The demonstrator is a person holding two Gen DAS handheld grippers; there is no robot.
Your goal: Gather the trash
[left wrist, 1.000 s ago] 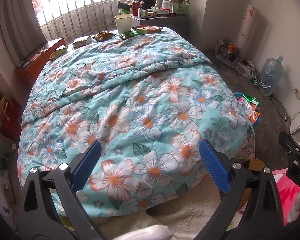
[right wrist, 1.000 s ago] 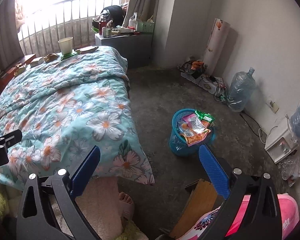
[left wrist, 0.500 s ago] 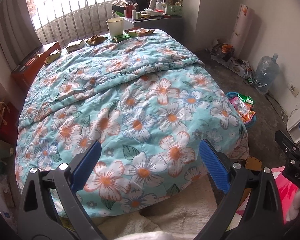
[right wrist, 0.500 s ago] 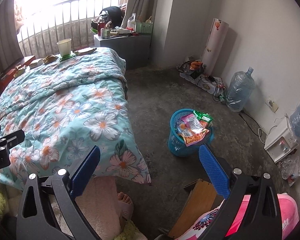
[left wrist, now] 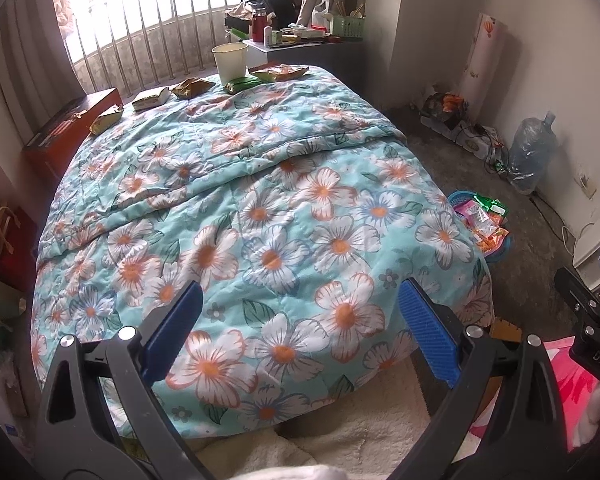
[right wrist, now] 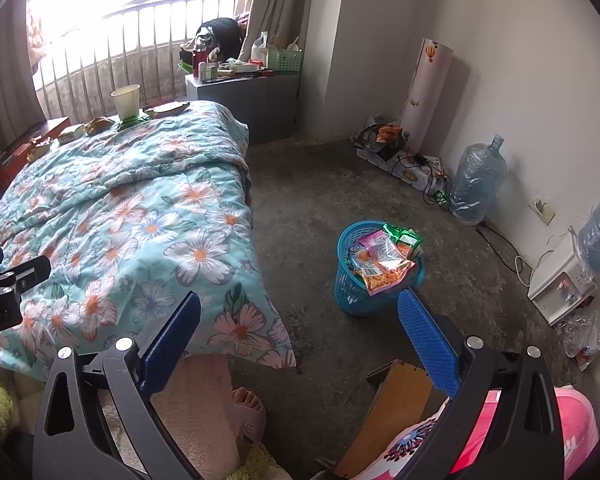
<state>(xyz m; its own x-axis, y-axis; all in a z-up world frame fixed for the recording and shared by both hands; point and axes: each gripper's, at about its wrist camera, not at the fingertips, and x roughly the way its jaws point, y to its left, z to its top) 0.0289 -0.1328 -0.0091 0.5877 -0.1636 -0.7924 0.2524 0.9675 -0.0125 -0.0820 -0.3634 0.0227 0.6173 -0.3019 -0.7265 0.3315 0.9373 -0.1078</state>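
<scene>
Several snack wrappers lie along the far edge of the floral bed [left wrist: 260,208]: a green-yellow packet [left wrist: 278,73], a green one [left wrist: 240,84], a gold one [left wrist: 191,88], two pale ones [left wrist: 151,99] [left wrist: 106,120]. A paper cup [left wrist: 230,62] stands among them. A blue basket [right wrist: 374,268] full of wrappers sits on the floor right of the bed. My left gripper [left wrist: 300,332] is open over the bed's near end, holding nothing. My right gripper [right wrist: 300,332] is open above the floor near the bed's corner, empty.
A grey nightstand [right wrist: 244,100] with bottles stands past the bed. A water jug [right wrist: 476,180], cables and a white appliance [right wrist: 560,284] line the right wall. A wooden box [left wrist: 72,128] sits left of the bed. A person's slippered foot [right wrist: 248,404] and a wooden board [right wrist: 392,412] are near me.
Both views have drawn back slightly from the bed, so more of the near edge and the rug shows. Both grippers stay open and empty.
</scene>
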